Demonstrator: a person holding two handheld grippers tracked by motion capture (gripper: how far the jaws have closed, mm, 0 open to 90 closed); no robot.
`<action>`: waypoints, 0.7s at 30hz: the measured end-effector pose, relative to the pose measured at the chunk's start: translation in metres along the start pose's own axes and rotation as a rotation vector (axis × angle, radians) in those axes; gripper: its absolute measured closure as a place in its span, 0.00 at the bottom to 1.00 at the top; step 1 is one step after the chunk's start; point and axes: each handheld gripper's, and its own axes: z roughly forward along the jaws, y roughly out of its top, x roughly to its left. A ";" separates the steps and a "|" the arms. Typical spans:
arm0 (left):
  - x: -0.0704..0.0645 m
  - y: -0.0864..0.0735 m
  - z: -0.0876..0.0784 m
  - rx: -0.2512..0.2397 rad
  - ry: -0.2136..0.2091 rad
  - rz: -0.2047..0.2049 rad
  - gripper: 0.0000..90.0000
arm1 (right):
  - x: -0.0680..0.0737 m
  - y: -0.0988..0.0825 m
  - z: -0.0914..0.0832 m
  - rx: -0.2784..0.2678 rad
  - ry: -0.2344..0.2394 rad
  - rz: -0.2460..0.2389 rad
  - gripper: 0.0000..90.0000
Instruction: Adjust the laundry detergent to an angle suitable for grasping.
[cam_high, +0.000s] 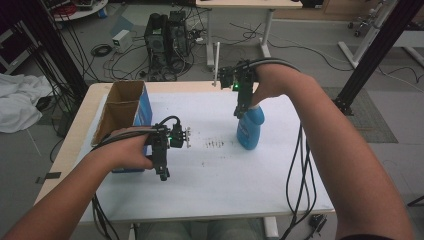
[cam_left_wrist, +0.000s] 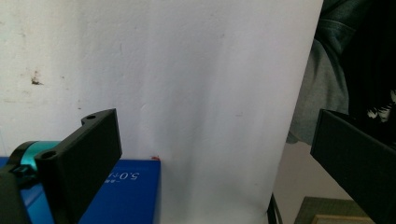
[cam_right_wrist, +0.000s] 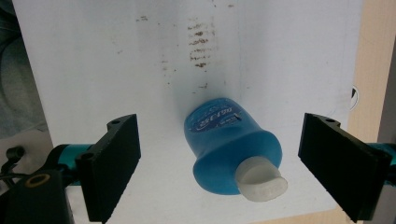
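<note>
Blue box (cam_left_wrist: 126, 196): "5.0" legible, printed upside down in the left gripper view. Blue bottle (cam_right_wrist: 229, 149): label lettering present, too blurred to read. No other legible text

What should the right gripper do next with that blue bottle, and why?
Probably lower the right gripper straight down and close. Its fingers stand wide open on either side of the blue bottle, above its white cap, touching nothing. The bottle stands upright on the white sheet.
</note>
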 end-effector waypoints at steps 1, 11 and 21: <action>0.000 0.000 0.000 0.000 0.002 -0.001 0.02 | 0.000 0.000 0.000 0.001 -0.002 0.009 0.13; 0.002 -0.003 -0.004 -0.003 0.005 -0.013 0.02 | 0.001 -0.003 -0.001 0.004 -0.005 0.032 0.13; -0.001 -0.005 -0.004 -0.016 -0.023 -0.011 0.02 | 0.001 0.002 0.003 -0.002 0.002 0.025 0.13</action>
